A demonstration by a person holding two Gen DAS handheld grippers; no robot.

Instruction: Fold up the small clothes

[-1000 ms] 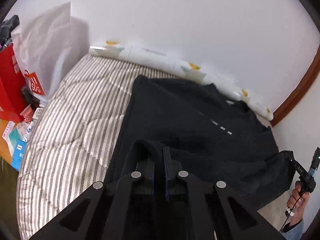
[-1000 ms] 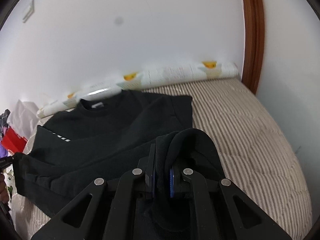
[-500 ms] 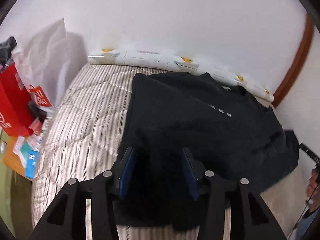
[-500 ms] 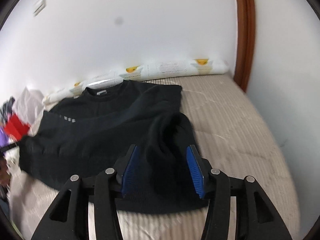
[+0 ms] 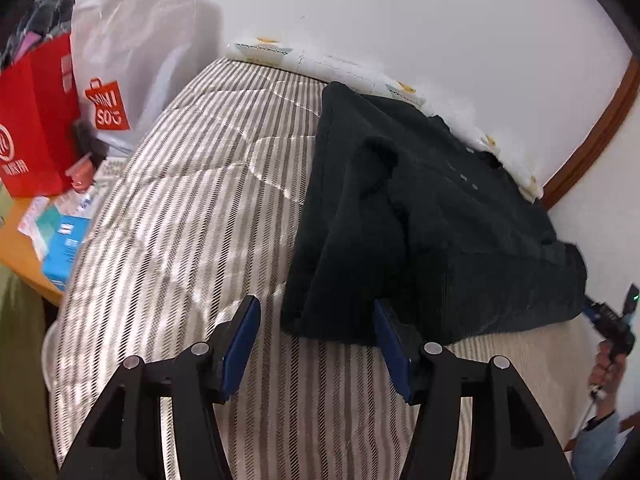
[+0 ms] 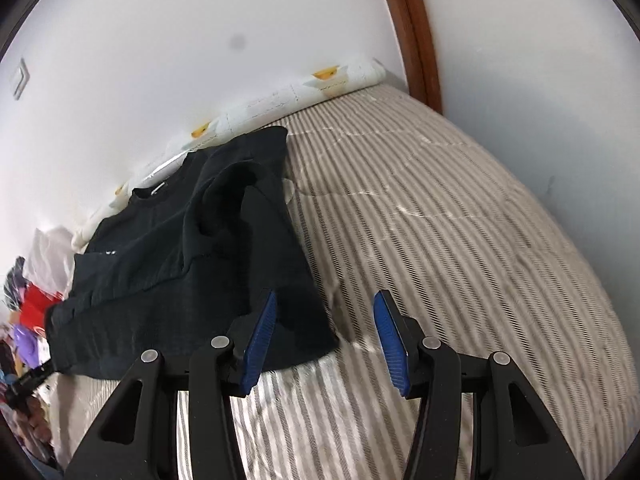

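Observation:
A black sweater [image 5: 420, 208] lies flat on the striped bed cover [image 5: 180, 220], both sleeves folded in over its body. In the left wrist view my left gripper [image 5: 316, 346] hovers just short of the hem; its jaws are opening and the blue pads [image 5: 240, 344] touch no cloth. In the right wrist view the sweater [image 6: 192, 260] lies to the left. My right gripper [image 6: 325, 338] stands open at its near right corner, with only the corner's edge between the pads and no pad pressing on it. A hand with the right gripper [image 5: 612, 324] shows at the left view's right edge.
A red bag [image 5: 36, 120] and a white shopping bag [image 5: 132, 60] stand left of the bed, with small boxes on an orange table [image 5: 24, 248]. A rolled patterned pad [image 5: 320, 64] lines the wall. A wooden door frame [image 6: 416, 32] rises at the right.
Both grippers were shut on folds of the sweater; they opened, dropped the cloth onto the garment and drew back toward the near edge of the bed.

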